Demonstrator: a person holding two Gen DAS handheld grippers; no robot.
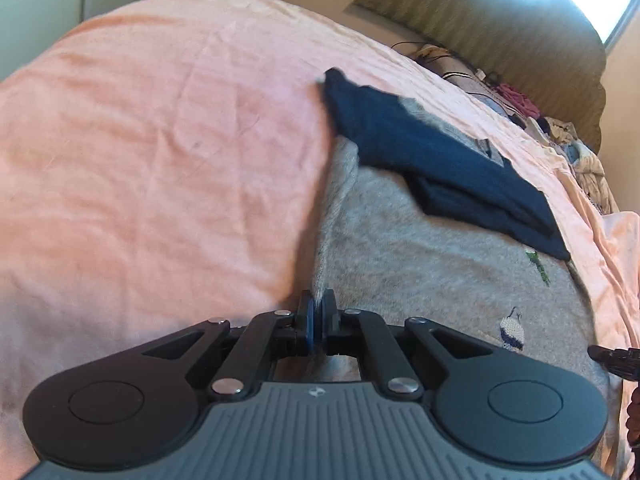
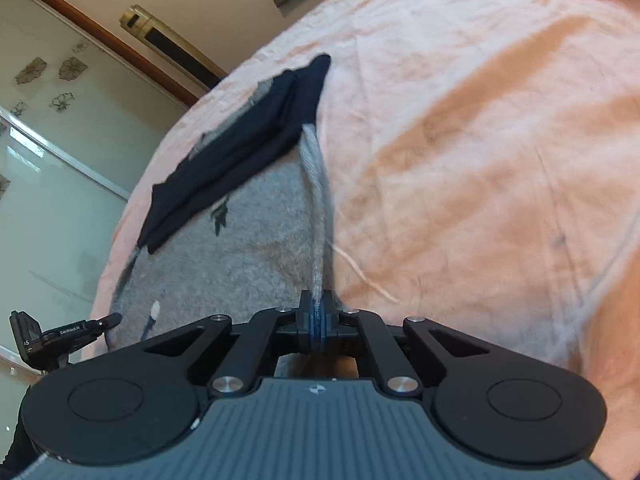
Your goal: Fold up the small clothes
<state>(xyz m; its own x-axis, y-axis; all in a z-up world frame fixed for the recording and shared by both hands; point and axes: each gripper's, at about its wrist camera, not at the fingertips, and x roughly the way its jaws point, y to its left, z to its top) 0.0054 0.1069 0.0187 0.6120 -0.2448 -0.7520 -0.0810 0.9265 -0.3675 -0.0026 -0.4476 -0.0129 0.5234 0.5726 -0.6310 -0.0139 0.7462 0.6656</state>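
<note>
A small grey knit sweater [image 1: 420, 256] with navy sleeves [image 1: 452, 160] folded across its upper part lies on a pink bedsheet [image 1: 160, 140]. My left gripper [image 1: 319, 308] is shut on the sweater's near left edge. My right gripper [image 2: 318, 308] is shut on the sweater's ribbed hem edge [image 2: 318, 184], which stretches up from the jaws. The grey sweater [image 2: 240, 248] and its navy sleeves [image 2: 240, 136] show in the right wrist view. The left gripper [image 2: 60, 336] shows at the left edge of the right wrist view; the right gripper's tip [image 1: 612, 356] shows at the left wrist view's right edge.
A pile of mixed clothes [image 1: 560, 132] lies along the green headboard [image 1: 500, 36] at the far side. A sliding glass door [image 2: 52, 168] with flower decals stands beyond the bed. The pink sheet [image 2: 480, 140] spreads wide around the sweater.
</note>
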